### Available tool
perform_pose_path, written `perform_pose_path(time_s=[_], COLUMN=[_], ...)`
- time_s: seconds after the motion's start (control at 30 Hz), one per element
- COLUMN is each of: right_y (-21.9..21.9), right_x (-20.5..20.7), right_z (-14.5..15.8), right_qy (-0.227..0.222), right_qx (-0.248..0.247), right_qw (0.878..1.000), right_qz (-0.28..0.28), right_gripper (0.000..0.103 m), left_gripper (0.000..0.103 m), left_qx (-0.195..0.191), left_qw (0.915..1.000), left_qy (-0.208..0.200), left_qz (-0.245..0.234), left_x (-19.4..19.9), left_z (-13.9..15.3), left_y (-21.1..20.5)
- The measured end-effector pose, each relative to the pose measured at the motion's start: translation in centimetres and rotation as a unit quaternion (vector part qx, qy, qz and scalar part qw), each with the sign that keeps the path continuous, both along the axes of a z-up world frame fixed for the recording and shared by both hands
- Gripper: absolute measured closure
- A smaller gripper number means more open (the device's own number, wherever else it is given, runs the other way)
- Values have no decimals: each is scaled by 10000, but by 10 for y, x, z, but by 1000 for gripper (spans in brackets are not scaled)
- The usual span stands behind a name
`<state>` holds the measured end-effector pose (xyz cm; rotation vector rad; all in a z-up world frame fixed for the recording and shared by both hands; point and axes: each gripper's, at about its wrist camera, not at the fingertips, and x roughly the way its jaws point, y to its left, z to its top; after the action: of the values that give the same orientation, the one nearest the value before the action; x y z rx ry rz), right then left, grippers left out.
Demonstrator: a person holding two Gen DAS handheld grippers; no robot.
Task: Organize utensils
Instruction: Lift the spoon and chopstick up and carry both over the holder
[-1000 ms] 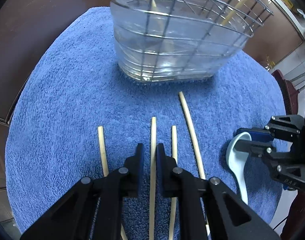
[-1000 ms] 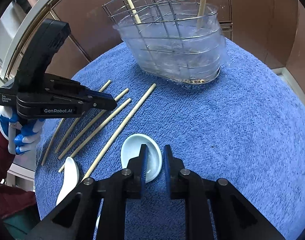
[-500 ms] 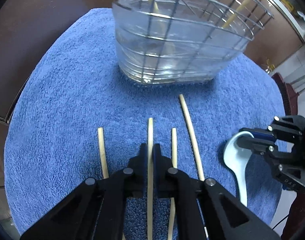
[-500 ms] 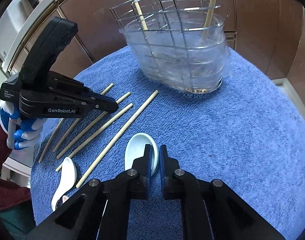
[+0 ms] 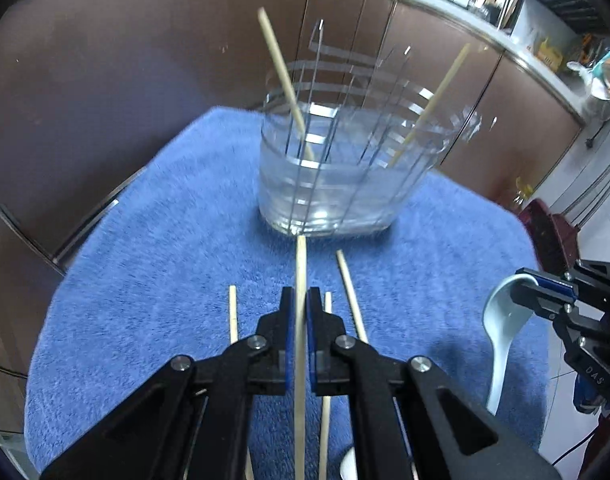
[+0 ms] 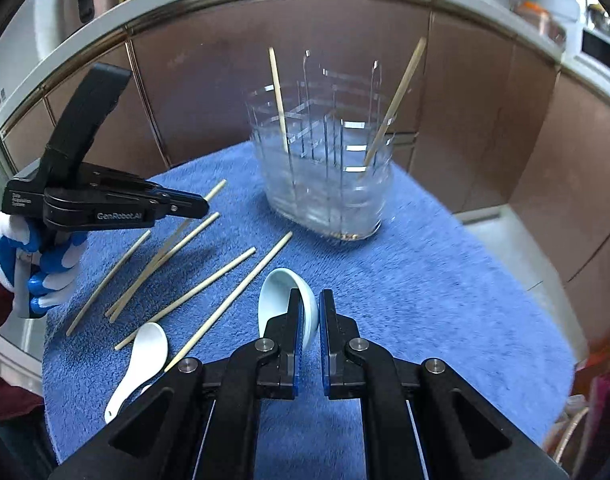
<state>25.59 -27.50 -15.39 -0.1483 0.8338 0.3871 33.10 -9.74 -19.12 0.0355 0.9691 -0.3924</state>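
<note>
1. Utensils, thin wooden chopsticks and glossy white ceramic spoons, lie scattered on the nubby blue towel (image 6: 445, 320) that covers my round counter.
2. My left jaws (image 5: 299, 300) are clamped on one pale chopstick (image 5: 301, 272), a slim round stick running straight between the blue pads, its far tip pointing toward the holder's base.
3. Three more chopsticks (image 5: 351, 292) lie flat on the towel just under and beside those jaws; in the right wrist view they fan out, roughly side by side.
4. My right jaws (image 6: 311, 304) are pinched on the rim of a white soup spoon (image 6: 279, 292), its deep smooth bowl standing on edge between the pads. In the left wrist view its long handle hangs below.
5. A second white spoon (image 6: 145, 348) lies bowl-up on the towel, left of the held one and apart from it.
6. The holder (image 6: 325, 184), a chrome wire rack set in a clear ribbed plastic tub, stands upright at the far side of the towel. Two chopsticks (image 6: 279, 100) lean inside it, one at each end.
7. A hand (image 6: 37, 264) in a white-and-blue glove grips the black handle of the left tool.
8. Smooth brown cabinet doors (image 6: 209, 92) curve behind.
</note>
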Motion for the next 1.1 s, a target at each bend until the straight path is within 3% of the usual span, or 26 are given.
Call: perform_pose_path(time_s=[0.43,0.67,0.9,1.1], right_y=[29,53,64,57], right_x=[-86,-115,-85,-32], right_z=[72,120,142,152], right_qy=[-988,-1646,-2229,-2765], right_qx=[-389,-495,-399,-377], right_qw=[9936,9837,9696,9495], right_qz=[-387,-526,-933,-1436], right_gripper=[96,96,96,96], left_gripper=[99,99,99,99], left_qx=[-467,-775,-1036,-1344], left_qw=[9952,9867,9726,9522], left_qy=[-856,-1416,-2044,-2669], left_qz=[121,183,404,633], left_x=[-86,-118,-101,-56], left_z=[82,136,183,206], left_y=[38,57,59,47])
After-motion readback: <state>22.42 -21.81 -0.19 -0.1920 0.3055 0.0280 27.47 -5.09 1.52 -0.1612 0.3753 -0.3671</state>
